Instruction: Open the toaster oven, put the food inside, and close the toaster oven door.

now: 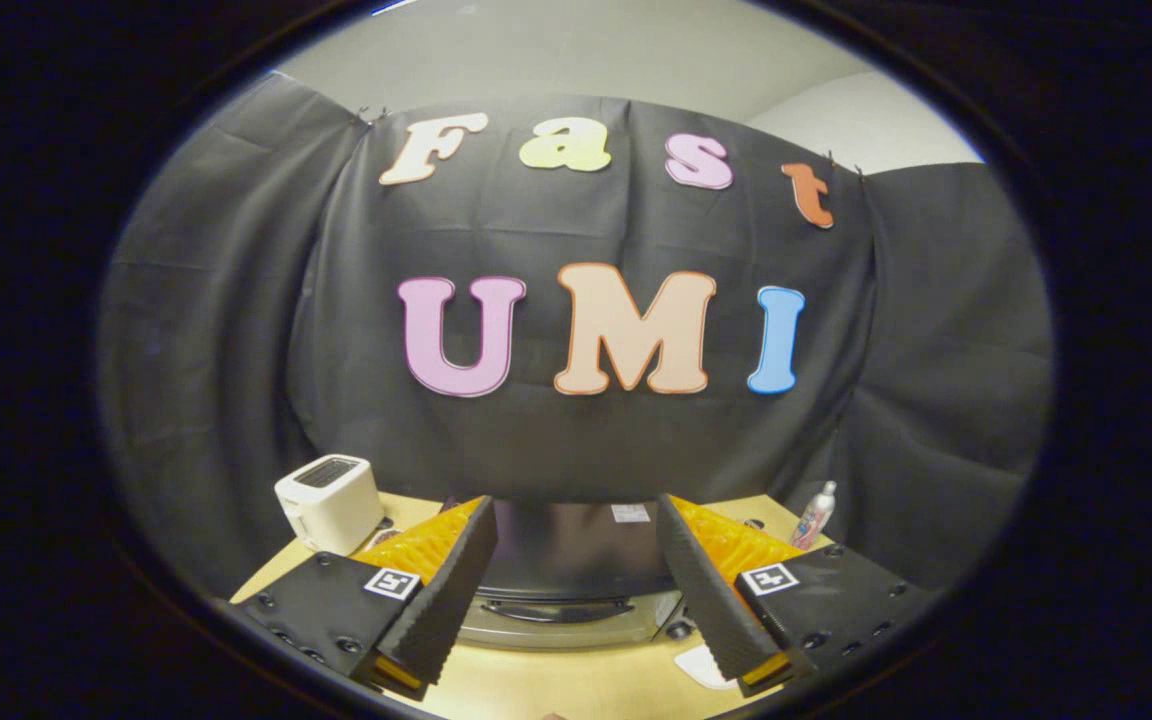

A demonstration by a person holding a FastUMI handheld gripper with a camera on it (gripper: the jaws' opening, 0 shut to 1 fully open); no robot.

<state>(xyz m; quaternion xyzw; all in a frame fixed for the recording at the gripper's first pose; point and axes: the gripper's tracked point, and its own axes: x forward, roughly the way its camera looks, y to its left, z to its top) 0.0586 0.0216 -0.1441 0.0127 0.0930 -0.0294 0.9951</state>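
At lower centre, the gripper (576, 590) spreads wide, empty, above the closed toaster oven (571, 560); descending off-line, it may miss the handle (566, 608).

Toaster oven (566, 565): dark, flat-topped body with a small pale sticker toward its back edge at 1 o'clock, and a silvery front band carrying a long dark horizontal handle; door shut, unit upright on the wooden counter (556, 685), seen from above and in front. It sits between and just beyond the two ribbed black fingers of the tongs (576, 655), which stand spread wide apart with nothing between them, the handle at 12 o'clock from their tips. Pale flat piece (704, 665), possibly the food: lies on the counter at 5 o'clock from the oven, partly hidden behind the right finger, too little showing to identify.
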